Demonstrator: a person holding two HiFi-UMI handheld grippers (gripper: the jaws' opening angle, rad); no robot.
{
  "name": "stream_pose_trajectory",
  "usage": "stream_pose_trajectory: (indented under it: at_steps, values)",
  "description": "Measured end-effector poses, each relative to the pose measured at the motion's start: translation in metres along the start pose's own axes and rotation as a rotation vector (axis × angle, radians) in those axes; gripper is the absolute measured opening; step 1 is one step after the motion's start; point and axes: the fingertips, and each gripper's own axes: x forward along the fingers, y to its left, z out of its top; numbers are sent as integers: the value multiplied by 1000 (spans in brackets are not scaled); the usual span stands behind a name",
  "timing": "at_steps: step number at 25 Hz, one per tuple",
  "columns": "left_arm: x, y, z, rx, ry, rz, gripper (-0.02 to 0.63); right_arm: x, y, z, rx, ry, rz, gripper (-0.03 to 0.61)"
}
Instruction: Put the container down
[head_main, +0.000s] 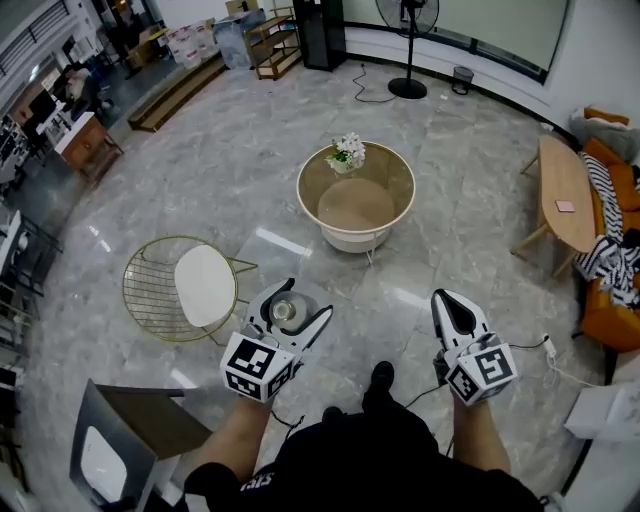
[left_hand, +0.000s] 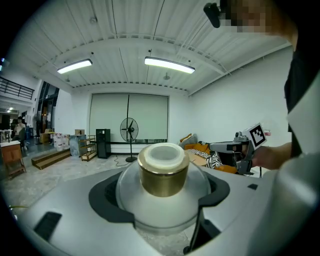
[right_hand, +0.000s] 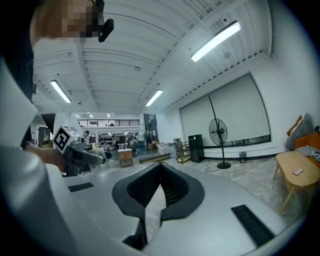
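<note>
The container (left_hand: 163, 175), a round frosted jar with a gold collar and a white top, is held by the left gripper (head_main: 300, 302), whose jaws are closed on its body from both sides. It is kept upright, with the neck pointing up, most likely so that nothing inside is spilled while it is carried. It is seated deep between the jaws, close to the gripper body and not at the tips, so the grip is judged to be firm. In the head view it is seen high above the floor (head_main: 450, 200), in front of the person, with no support under it.

The right gripper (head_main: 452, 300) is held well apart from the left one. Its jaws are shut together and nothing is between them. It seems to be kept out of the way, since one gripper is enough here.

A round table (head_main: 305, 205) with flowers (head_main: 348, 152) is seen ahead, and a wire chair (head_main: 160, 290) to the left. Both are well apart from the container. The table is judged the probable place for it, but this cannot be told for sure. The putting down is not yet begun: the container must first be brought over a surface and lowered before the jaws are opened
</note>
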Motion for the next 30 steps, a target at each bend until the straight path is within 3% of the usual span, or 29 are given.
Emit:
stream_pose_trajectory:
  at_steps: [12,19,22,30]
  values:
    - [130,4,45,-3,23,31,347,47,-127,21,31,-1,31,14]
    - [169,0,62,7,23,26,347,53,-160,32,65,-10,35,15]
    - [183,2,66,8,19,20,347,57,-167,38,32,2,33,15]
    - [229,33,72,0,-3,-10,347,83,-199,41,12,8,-12,15]
